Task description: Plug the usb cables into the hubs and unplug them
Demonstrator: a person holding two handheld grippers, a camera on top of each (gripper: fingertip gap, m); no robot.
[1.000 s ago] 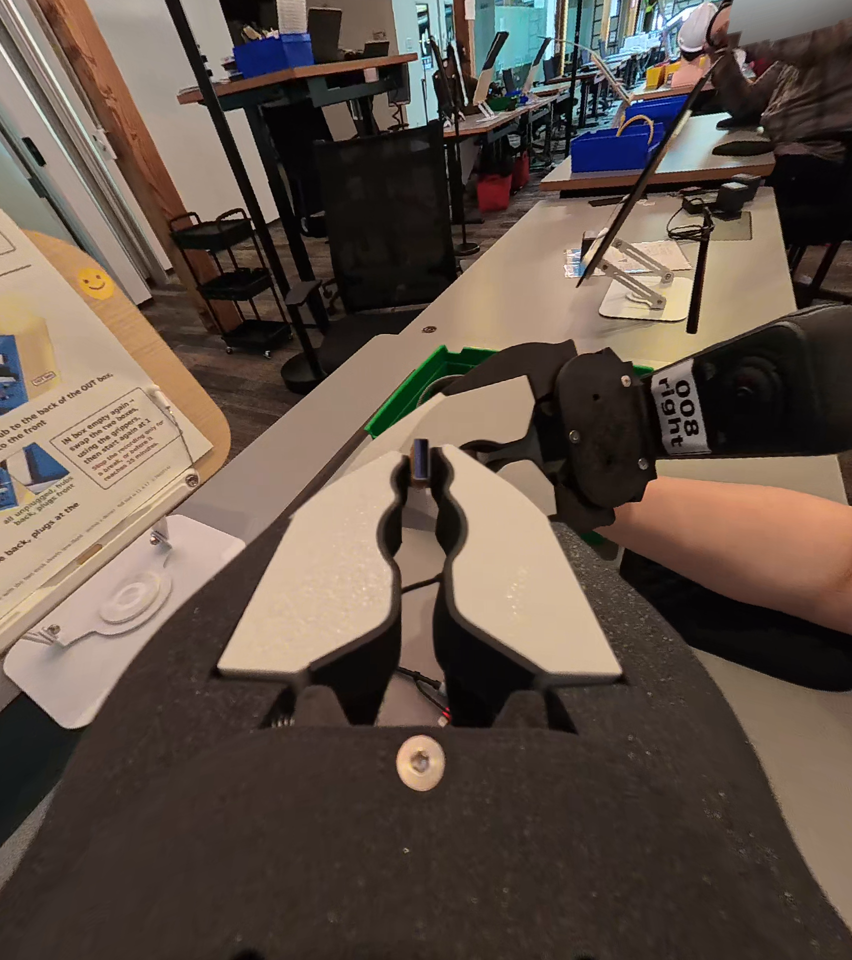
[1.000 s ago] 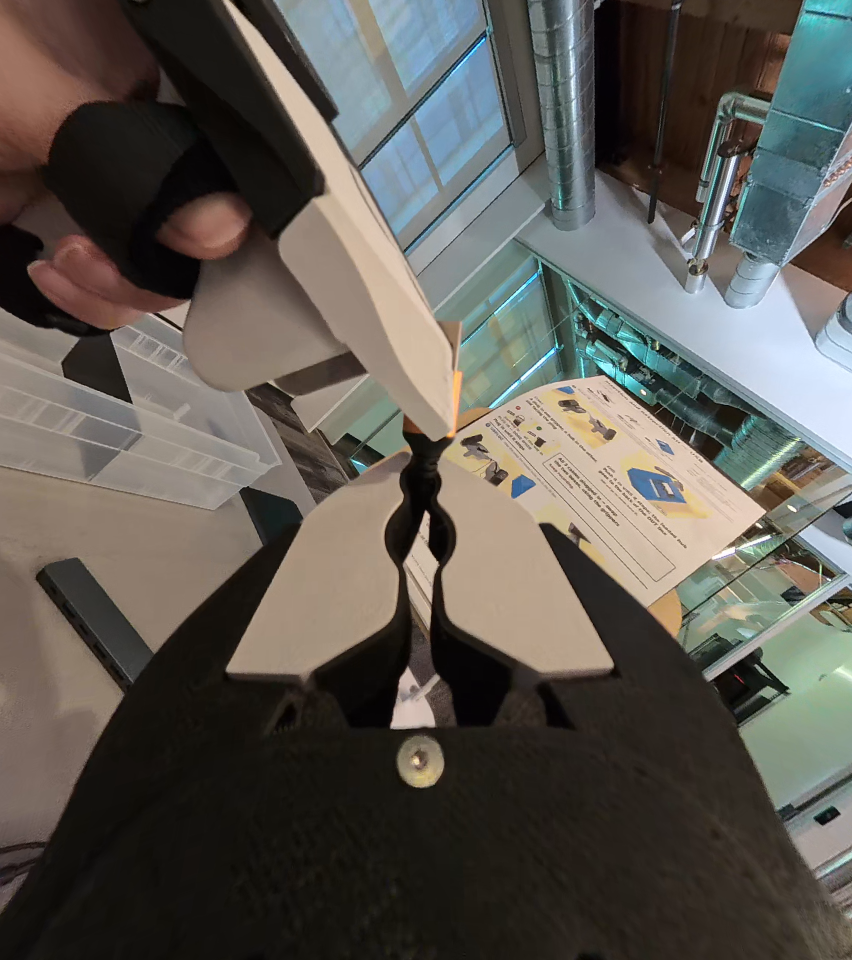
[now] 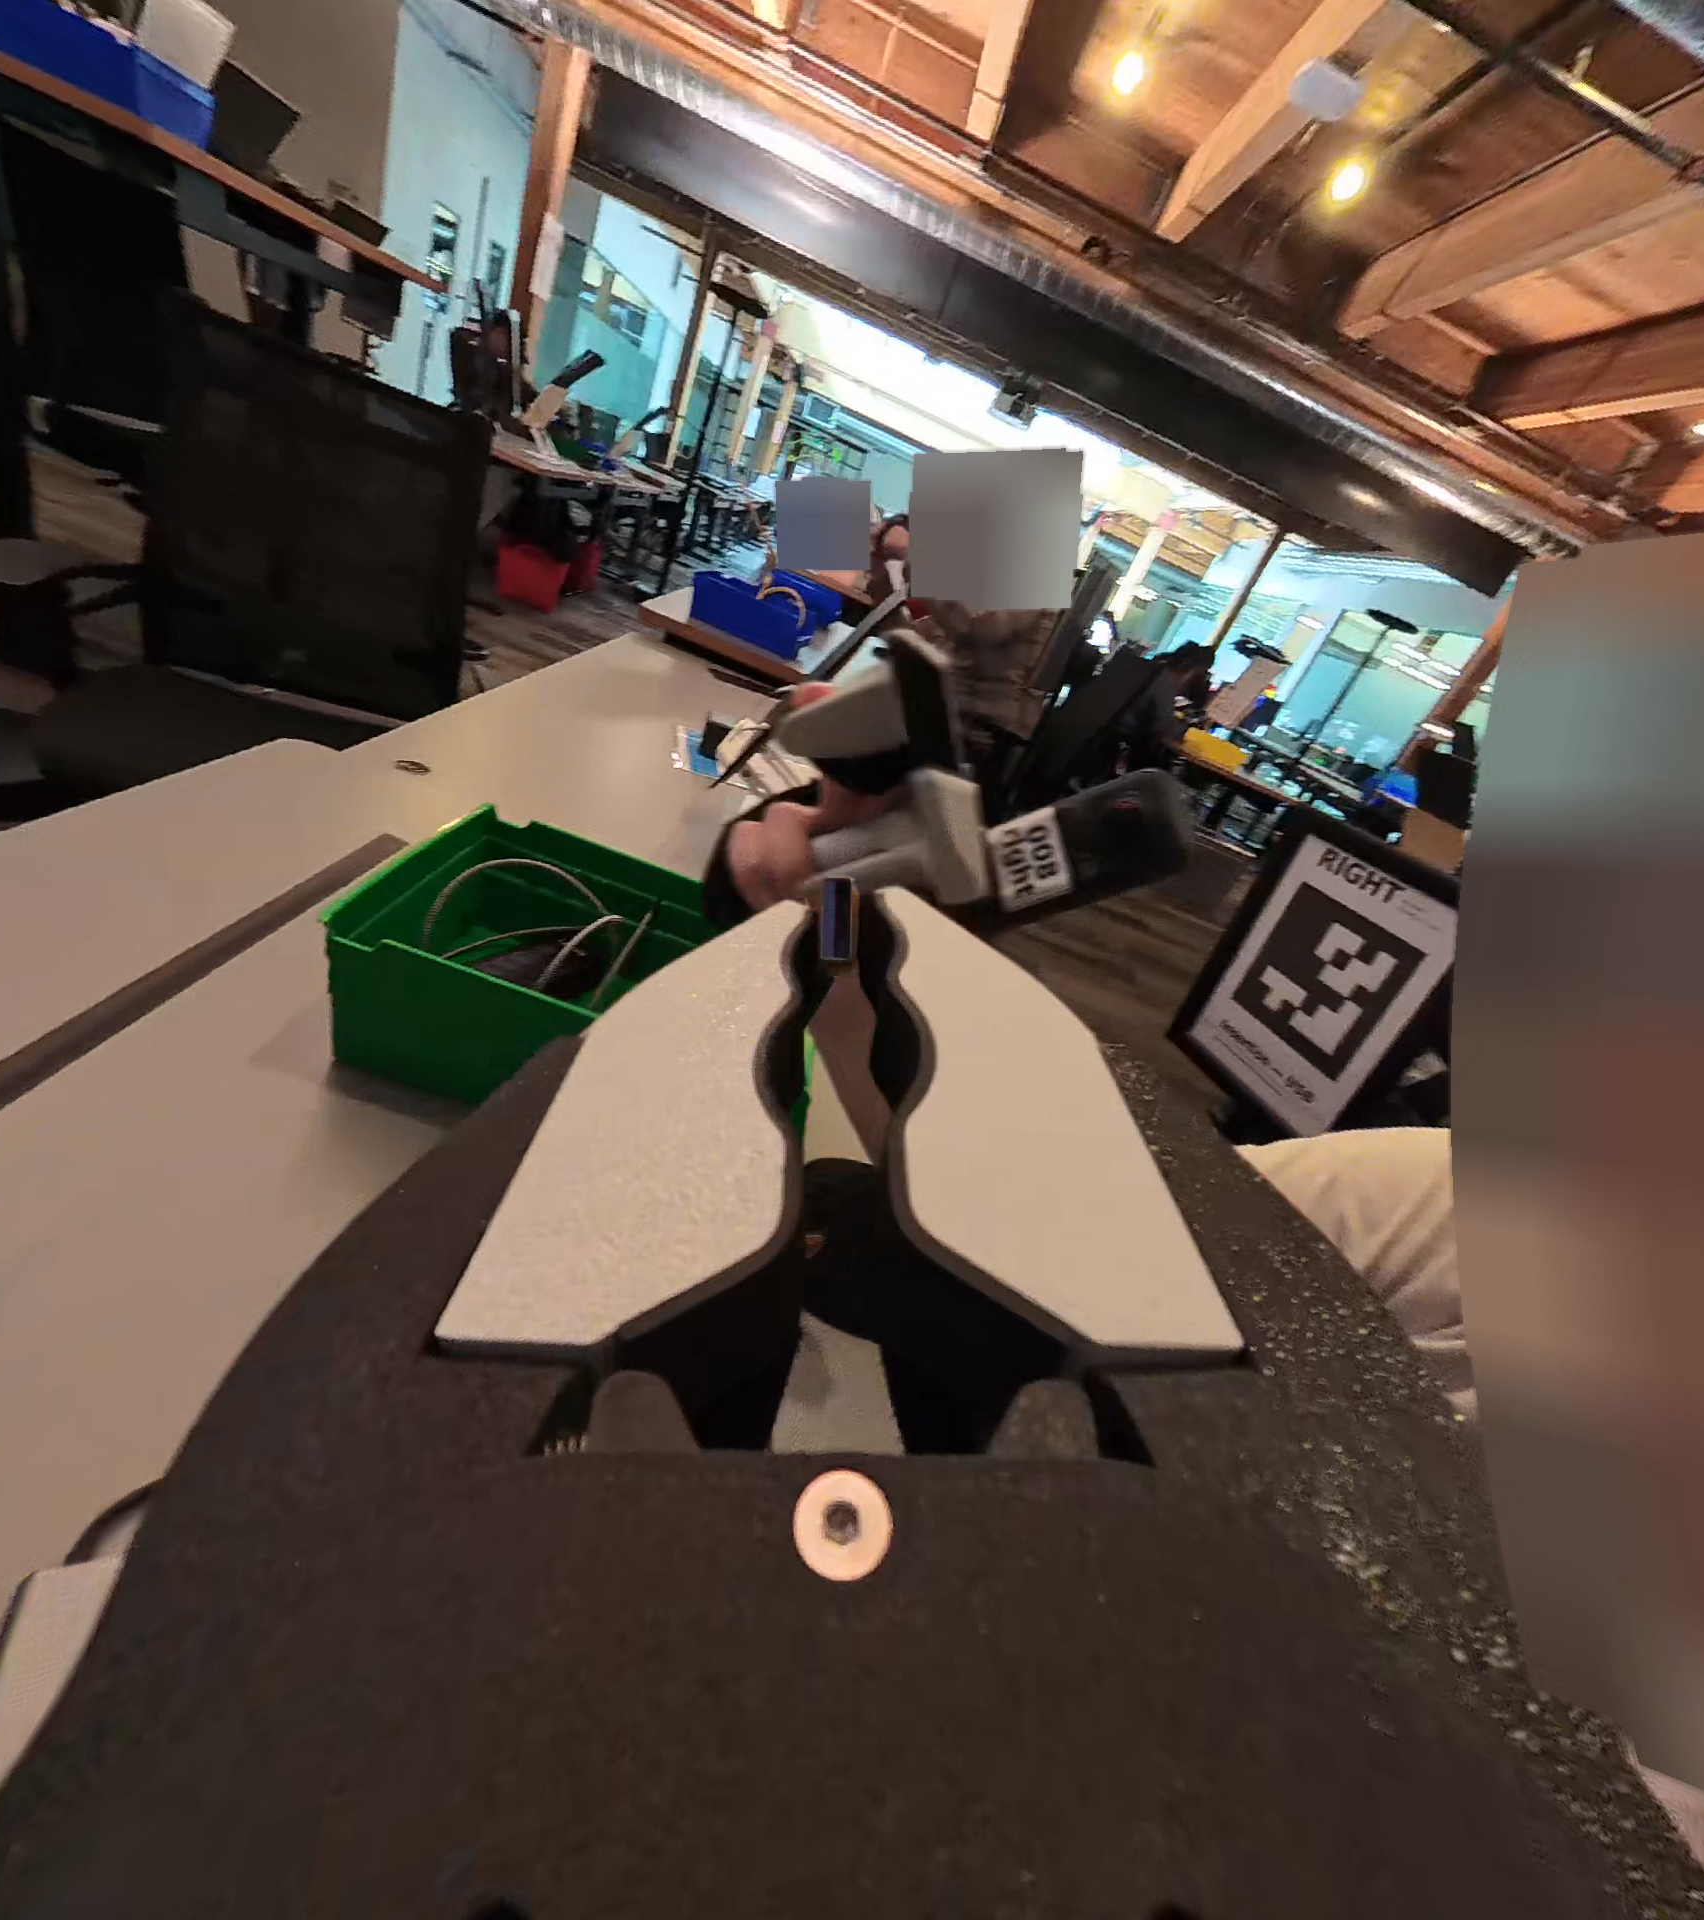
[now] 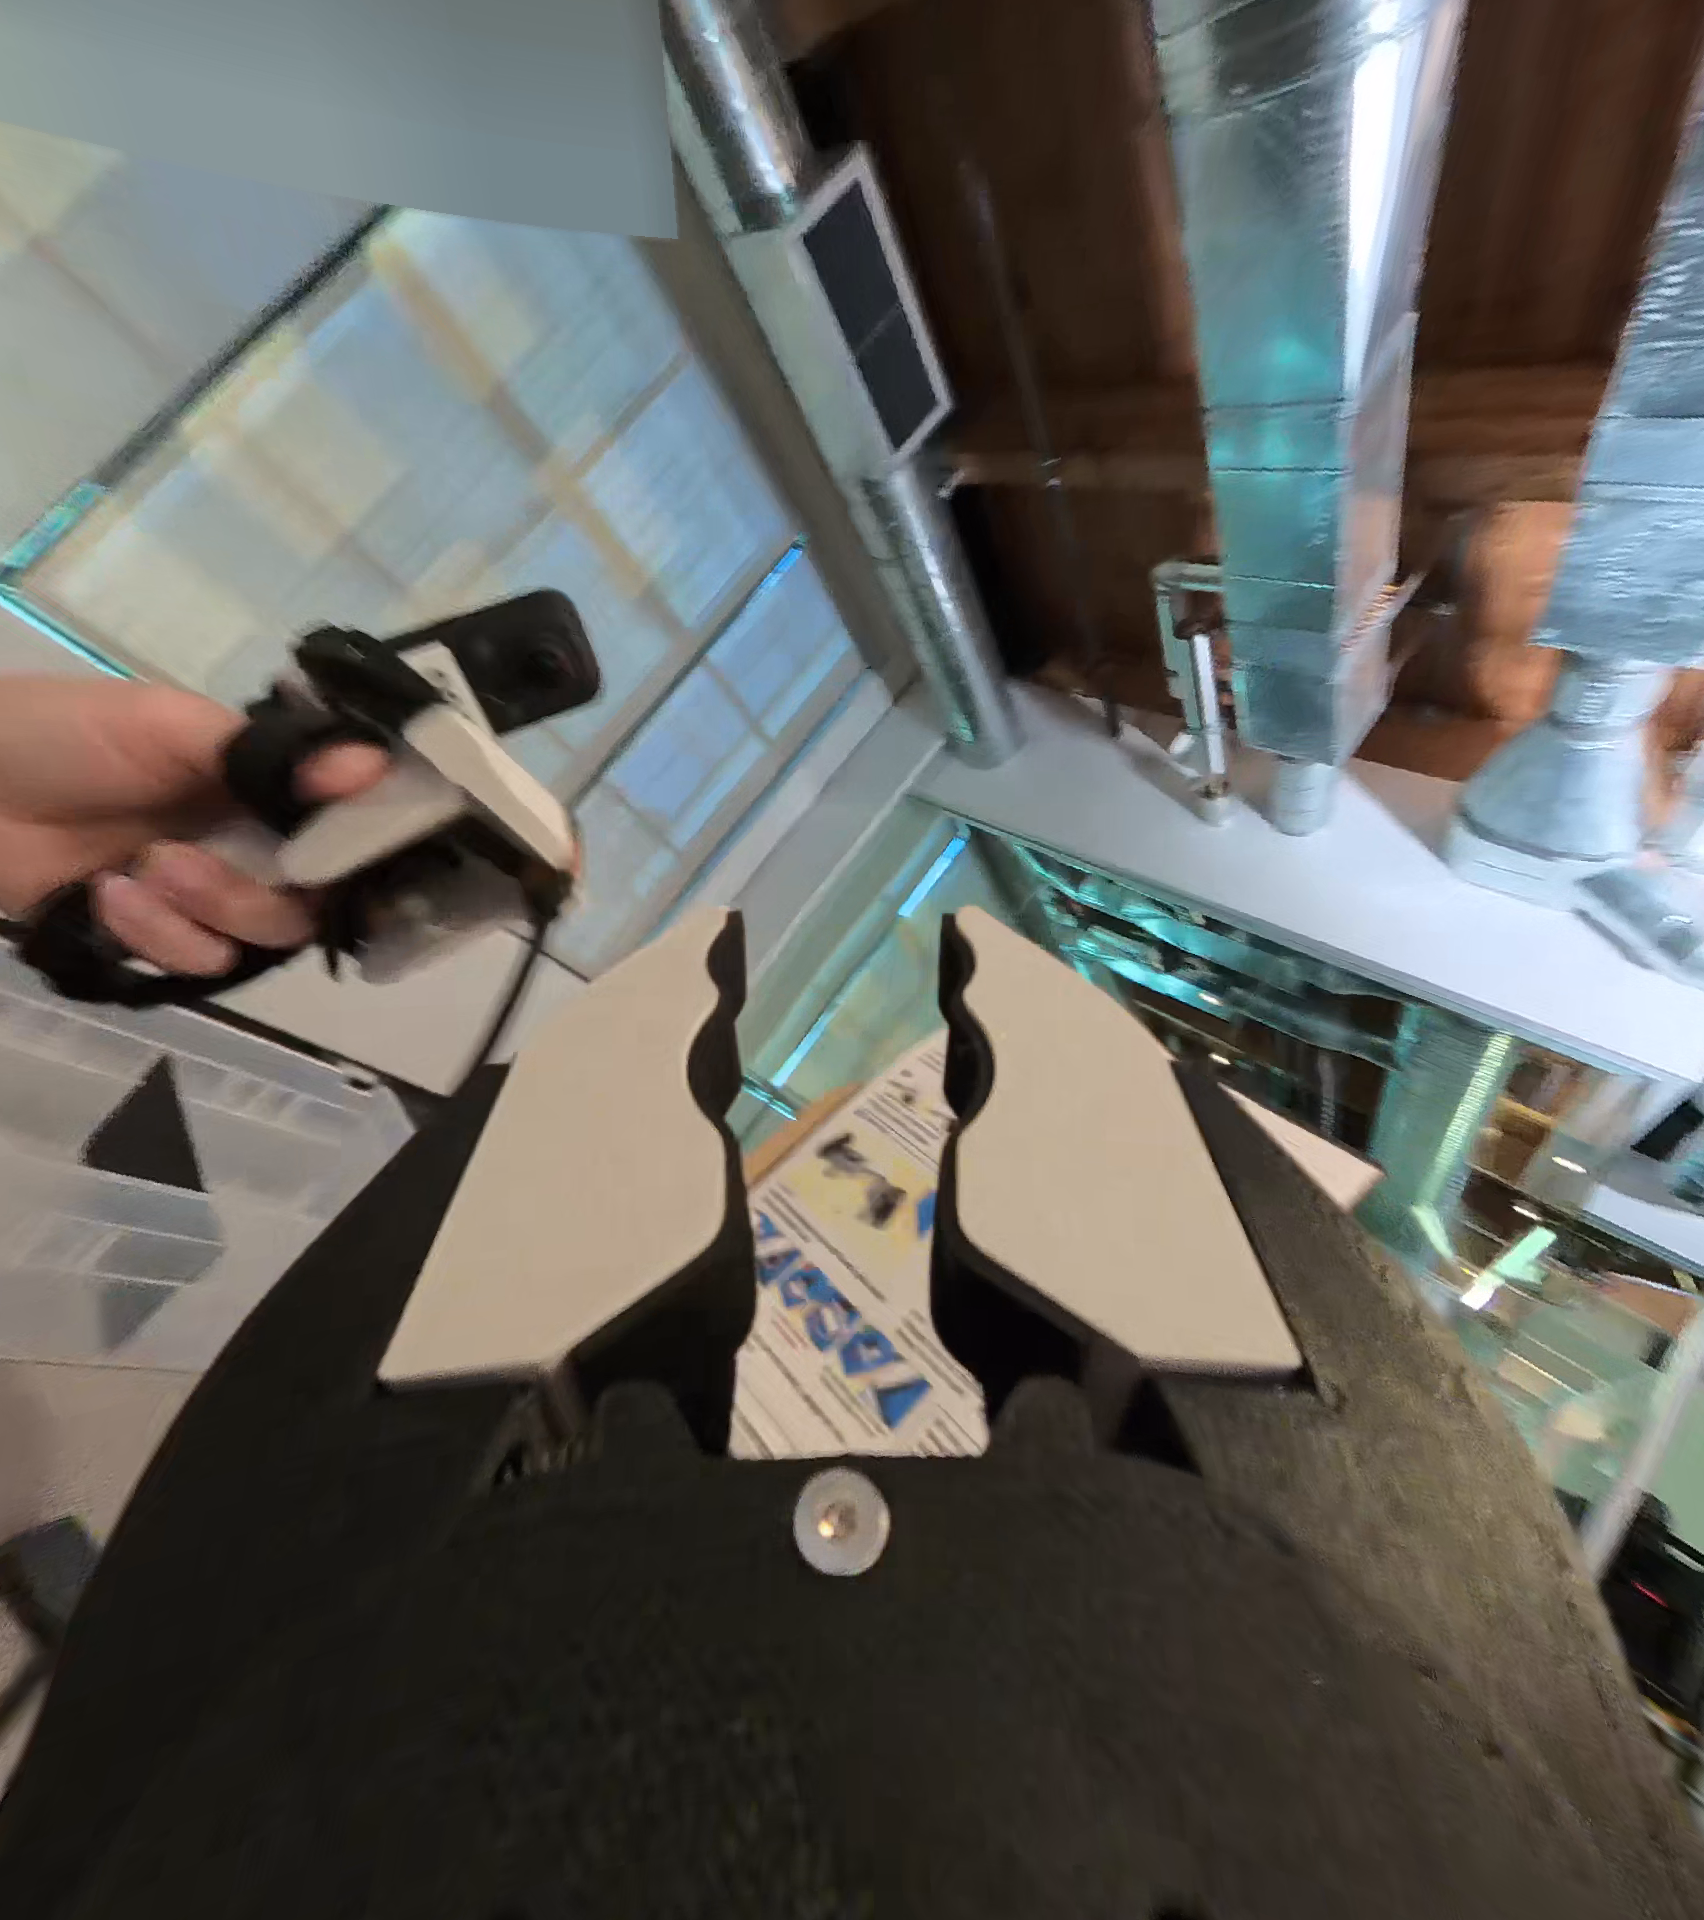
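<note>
— Plug (image 3: 837,920) status? One second back both grippers pinched it between them.

— Now only the left gripper (image 3: 840,935) has it, jaws pressed onto the blue-tongued USB end, held up in the air past the green bin (image 3: 432,997) near the tabletop's far edge.

— And the right gripper (image 4: 843,961)?

— Jaws spread, empty, pulled away — handover looks done. I'd guess a hub comes next; none shows clearly.
</note>
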